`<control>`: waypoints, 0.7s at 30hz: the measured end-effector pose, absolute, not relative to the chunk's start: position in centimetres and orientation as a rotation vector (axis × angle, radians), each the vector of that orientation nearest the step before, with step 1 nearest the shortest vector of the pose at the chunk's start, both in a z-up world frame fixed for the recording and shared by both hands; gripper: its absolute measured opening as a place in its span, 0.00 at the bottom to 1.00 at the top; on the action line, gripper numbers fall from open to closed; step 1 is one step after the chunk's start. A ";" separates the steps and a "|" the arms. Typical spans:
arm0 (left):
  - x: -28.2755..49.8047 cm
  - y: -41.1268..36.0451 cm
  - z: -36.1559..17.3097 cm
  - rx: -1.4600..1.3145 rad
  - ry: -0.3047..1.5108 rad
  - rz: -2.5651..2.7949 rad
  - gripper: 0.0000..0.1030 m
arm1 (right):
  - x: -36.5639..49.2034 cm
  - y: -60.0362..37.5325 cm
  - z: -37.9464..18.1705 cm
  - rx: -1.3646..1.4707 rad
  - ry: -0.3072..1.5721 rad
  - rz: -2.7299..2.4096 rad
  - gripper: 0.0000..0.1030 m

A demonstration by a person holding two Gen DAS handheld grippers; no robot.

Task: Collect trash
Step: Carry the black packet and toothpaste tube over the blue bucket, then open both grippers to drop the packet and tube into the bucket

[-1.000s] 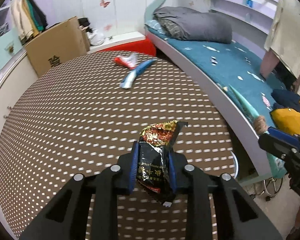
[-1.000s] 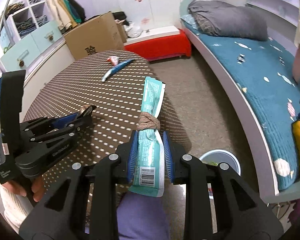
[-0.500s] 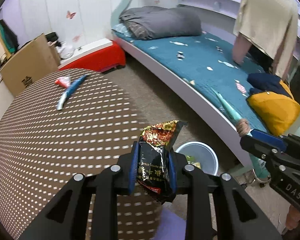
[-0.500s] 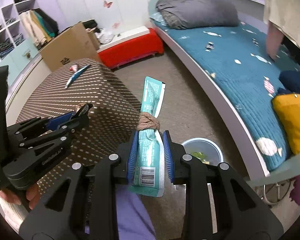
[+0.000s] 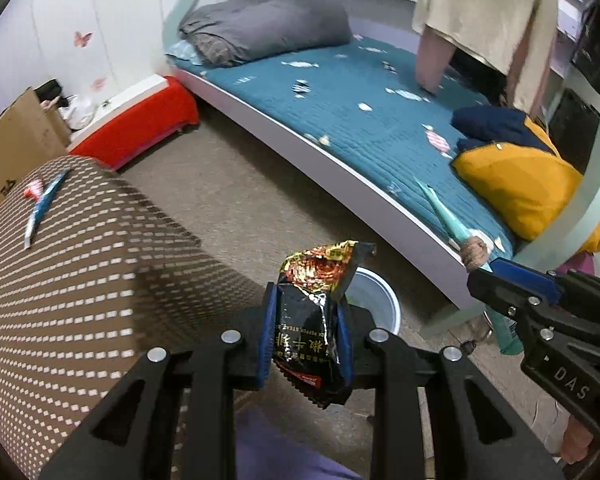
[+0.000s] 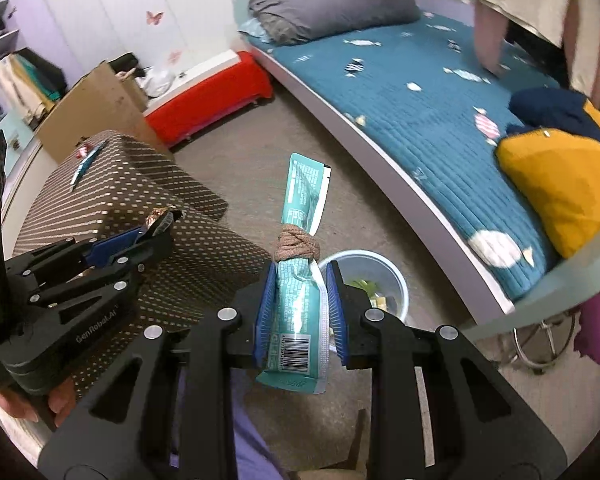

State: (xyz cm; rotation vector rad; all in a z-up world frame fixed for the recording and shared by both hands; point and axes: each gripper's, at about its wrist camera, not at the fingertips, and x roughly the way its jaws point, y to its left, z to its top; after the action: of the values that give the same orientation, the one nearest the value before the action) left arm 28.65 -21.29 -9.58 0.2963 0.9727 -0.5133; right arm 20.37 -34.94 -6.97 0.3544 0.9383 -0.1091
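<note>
My left gripper (image 5: 306,336) is shut on a black and red snack wrapper (image 5: 312,320) and holds it in the air, just in front of the white trash bin (image 5: 384,304) on the floor. My right gripper (image 6: 300,316) is shut on a teal wrapper (image 6: 300,280) tied with a brown band, held above and left of the bin (image 6: 364,280), which holds some scraps. Each gripper shows in the other's view: the right gripper (image 5: 484,270) at the right, the left gripper (image 6: 156,232) at the left.
A brown dotted table (image 5: 60,280) lies to the left with a blue wrapper (image 5: 44,208) and a red-white wrapper (image 5: 32,190) at its far end. A bed (image 5: 360,120) runs along the right. A red bench (image 5: 140,128) and cardboard box (image 5: 16,148) stand at the back.
Both grippers swung right, off the table and toward the floor, carrying their wrappers. The trash bin came into view and now sits just beyond both grippers.
</note>
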 end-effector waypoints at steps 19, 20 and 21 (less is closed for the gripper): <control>29.6 -21.8 -8.4 0.282 0.921 -0.513 0.75 | 21.4 -37.9 -8.6 0.381 0.932 -0.222 0.70; 29.9 -21.1 -7.9 0.271 0.915 -0.502 0.75 | 21.8 -37.7 -8.3 0.376 0.927 -0.217 0.70; 30.3 -20.3 -7.3 0.258 0.907 -0.493 0.75 | 22.2 -37.3 -8.0 0.365 0.924 -0.213 0.70</control>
State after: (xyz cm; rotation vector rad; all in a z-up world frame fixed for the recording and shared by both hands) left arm 30.33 -20.33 -7.34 0.2576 0.9068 -0.4929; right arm 22.17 -37.35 -8.04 0.3648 0.9238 -0.2129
